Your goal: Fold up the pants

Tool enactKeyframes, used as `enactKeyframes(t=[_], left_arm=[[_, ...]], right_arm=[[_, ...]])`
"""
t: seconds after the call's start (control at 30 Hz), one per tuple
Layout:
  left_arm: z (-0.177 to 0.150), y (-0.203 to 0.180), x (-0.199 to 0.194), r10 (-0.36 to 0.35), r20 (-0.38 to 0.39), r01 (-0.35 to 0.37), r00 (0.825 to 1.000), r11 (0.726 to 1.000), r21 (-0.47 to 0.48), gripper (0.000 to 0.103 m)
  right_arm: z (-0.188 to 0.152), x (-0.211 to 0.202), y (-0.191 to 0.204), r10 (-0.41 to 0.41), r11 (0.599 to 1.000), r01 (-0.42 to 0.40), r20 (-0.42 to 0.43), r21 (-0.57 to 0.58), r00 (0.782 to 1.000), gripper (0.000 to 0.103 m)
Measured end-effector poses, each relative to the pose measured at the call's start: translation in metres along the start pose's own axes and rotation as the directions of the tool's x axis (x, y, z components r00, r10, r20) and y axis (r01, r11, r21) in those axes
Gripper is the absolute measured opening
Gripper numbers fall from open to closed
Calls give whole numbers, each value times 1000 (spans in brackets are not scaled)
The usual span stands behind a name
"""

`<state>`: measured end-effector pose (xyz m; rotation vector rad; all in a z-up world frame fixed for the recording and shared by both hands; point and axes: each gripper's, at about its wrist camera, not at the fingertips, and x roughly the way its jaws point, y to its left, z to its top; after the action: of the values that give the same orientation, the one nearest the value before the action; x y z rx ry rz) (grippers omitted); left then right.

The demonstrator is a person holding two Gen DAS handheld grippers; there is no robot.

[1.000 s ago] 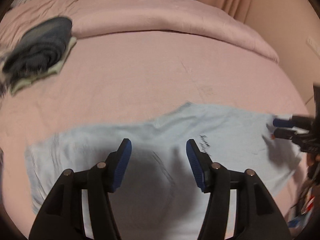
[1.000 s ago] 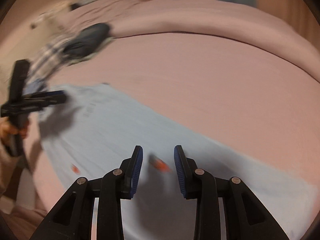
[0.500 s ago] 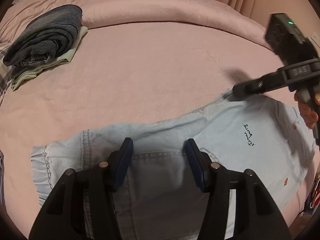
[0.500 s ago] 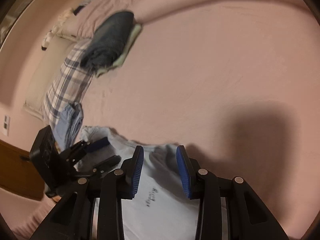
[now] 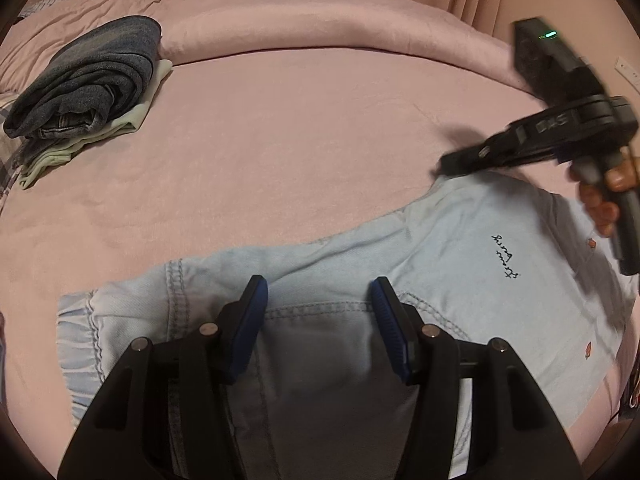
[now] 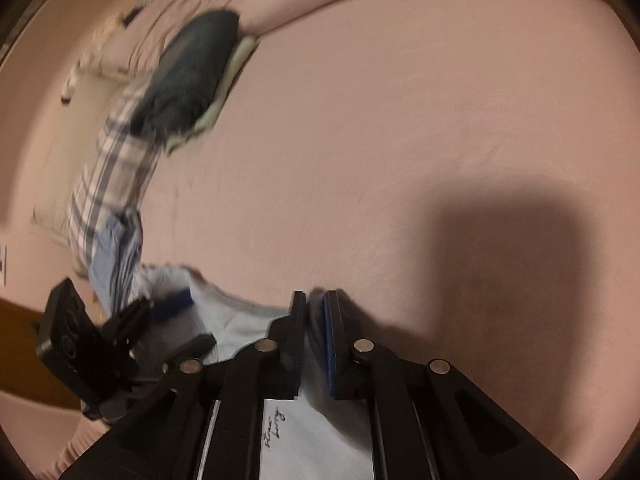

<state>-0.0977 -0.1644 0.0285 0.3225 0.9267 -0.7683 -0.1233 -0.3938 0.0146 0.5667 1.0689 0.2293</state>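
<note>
Light blue denim pants [image 5: 460,264] lie flat on the pink bed, with black script on one leg and small red marks near the right edge. My left gripper [image 5: 318,312] is open above the seat seam and holds nothing. My right gripper [image 6: 314,340] is shut on the far edge of the pants leg [image 6: 248,316]; in the left wrist view it shows at the right [image 5: 444,166], held by a hand. The left gripper shows in the right wrist view [image 6: 180,320], open.
A stack of folded dark jeans on pale green cloth [image 5: 88,84] lies at the far left of the bed. A plaid cloth [image 6: 108,176] and a folded blue garment [image 6: 116,252] lie beyond it. A rolled pink duvet [image 5: 320,20] lines the back.
My right gripper has swung over to the far edge of the pants leg and closed on it. My left gripper has stayed open over the seat of the pants.
</note>
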Motion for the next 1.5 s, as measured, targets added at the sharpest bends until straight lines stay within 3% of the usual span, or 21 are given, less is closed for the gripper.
enactKeyframes(t=[0.13, 0.3, 0.4, 0.47, 0.57, 0.6, 0.67, 0.73, 0.9, 0.97, 1.07, 1.1, 1.17, 1.2, 1.23, 1.27, 1.3, 1.33, 1.4, 1.47, 1.5], left_arm=[[12, -14, -7, 46, -14, -46, 999, 999, -5, 54], [30, -63, -13, -120, 18, 119, 993, 992, 38, 54], [43, -105, -3, -214, 2, 213, 977, 973, 85, 54], [50, -128, 6, -242, -20, 242, 970, 963, 117, 54], [57, -160, 28, -243, -79, 252, 967, 955, 158, 54], [58, -167, 39, -210, -105, 225, 972, 960, 169, 54], [62, -171, 50, -162, -120, 183, 979, 965, 188, 54], [64, -173, 51, -148, -123, 171, 981, 965, 198, 54], [70, -172, 55, -143, -137, 168, 980, 967, 194, 55], [72, -175, 57, -127, -140, 154, 982, 967, 201, 55], [74, -176, 55, -99, -148, 129, 984, 970, 205, 56], [71, -178, 51, -91, -149, 121, 985, 971, 207, 56], [70, -186, 47, -77, -152, 108, 985, 972, 210, 57], [69, -191, 43, -91, -152, 122, 984, 970, 210, 57], [69, -197, 39, -111, -153, 142, 982, 967, 210, 57], [70, -204, 36, -131, -152, 162, 980, 963, 215, 57], [69, -213, 31, -153, -149, 184, 977, 956, 227, 58], [68, -226, 28, -178, -146, 210, 973, 947, 244, 60], [66, -249, 26, -216, -151, 251, 965, 927, 278, 62], [60, -272, 36, -203, -170, 248, 964, 915, 317, 64], [56, -281, 45, -188, -197, 245, 962, 911, 331, 64]], right_arm=[[-21, -55, 7, -59, 994, 69, 122, -80, 991, 6], [-71, -112, -3, -89, 985, 113, 184, -128, 979, 6], [-98, -122, -10, -183, 967, 208, 168, -148, 969, 6], [-110, -118, -14, -195, 963, 217, 142, -159, 970, 6], [-119, -93, -18, -193, 963, 205, 85, -173, 978, 6], [-118, -88, -20, -221, 957, 232, 78, -173, 972, 6], [-117, -74, -28, -361, 912, 371, 85, -176, 929, 6], [-118, -85, -42, -336, 927, 350, 114, -138, 935, 6], [-135, -142, -111, -486, 872, 489, 137, 14, 863, 6], [-144, -166, -136, -503, 864, 497, 133, 79, 854, 5], [-159, -205, -173, -619, 782, 596, 117, 179, 777, 5], [-162, -219, -186, -687, 720, 657, 95, 223, 721, 8], [-168, -238, -202, -757, 639, 717, 60, 279, 651, 16], [-172, -247, -204, -757, 635, 708, 67, 310, 650, 21], [-175, -255, -205, -742, 649, 682, 83, 338, 665, 24], [-177, -260, -202, -716, 676, 645, 109, 356, 690, 25], [-179, -264, -192, -656, 737, 579, 164, 347, 737, 30], [-180, -262, -186, -613, 777, 540, 193, 323, 766, 39], [-178, -243, -170, -528, 843, 476, 210, 251, 823, 46], [-176, -228, -170, -524, 847, 486, 182, 214, 832, 46], [-175, -217, -179, -549, 831, 520, 146, 197, 823, 46]])
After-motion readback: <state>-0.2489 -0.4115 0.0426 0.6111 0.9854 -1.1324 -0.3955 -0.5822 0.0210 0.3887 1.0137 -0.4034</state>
